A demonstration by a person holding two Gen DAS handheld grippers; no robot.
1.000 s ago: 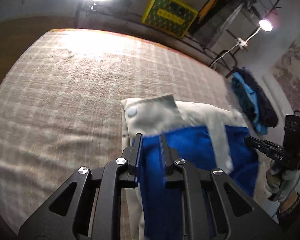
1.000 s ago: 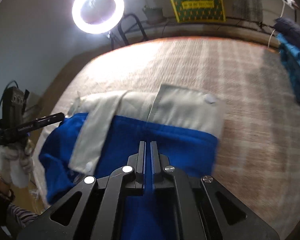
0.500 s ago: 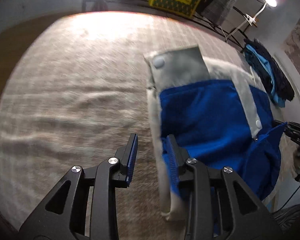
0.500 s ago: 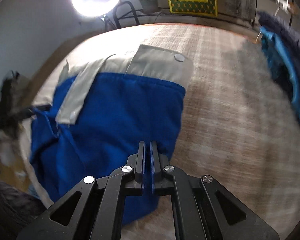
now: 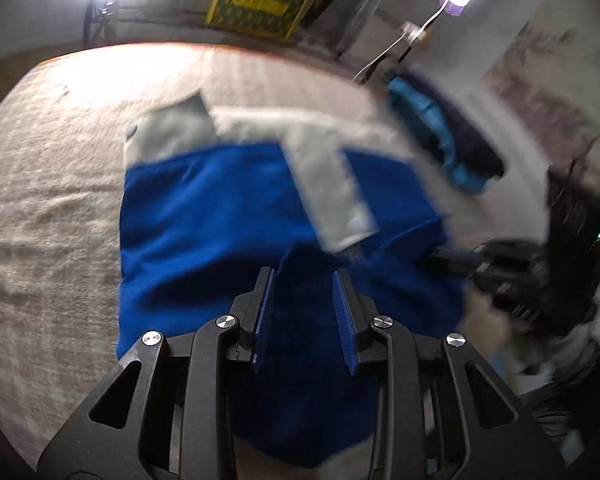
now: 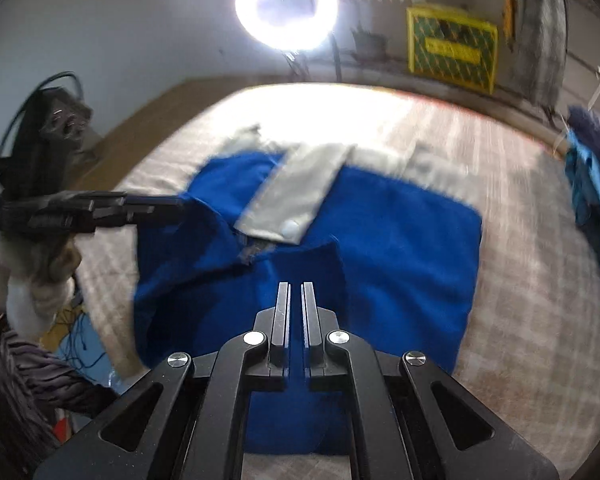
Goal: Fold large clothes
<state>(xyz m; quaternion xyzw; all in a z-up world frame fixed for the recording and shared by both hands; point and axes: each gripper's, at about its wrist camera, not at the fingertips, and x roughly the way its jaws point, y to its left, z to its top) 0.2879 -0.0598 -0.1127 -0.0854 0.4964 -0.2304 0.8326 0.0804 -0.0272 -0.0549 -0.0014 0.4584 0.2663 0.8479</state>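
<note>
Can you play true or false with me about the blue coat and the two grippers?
1. The blue coat lies on a checked blanket. True.
2. The left gripper is squeezed tight shut. False: there is a gap between its fingers, and it sits over the blue cloth.
3. The right gripper has its fingers close together. True.
4. The coat has a red strip on it. False: the grey strip is pale grey, with a round snap at its end.
5. A ring light shines behind the blanket. True.
6. The pile of clothes at the side is yellow. False: it is light blue and dark blue.
</note>
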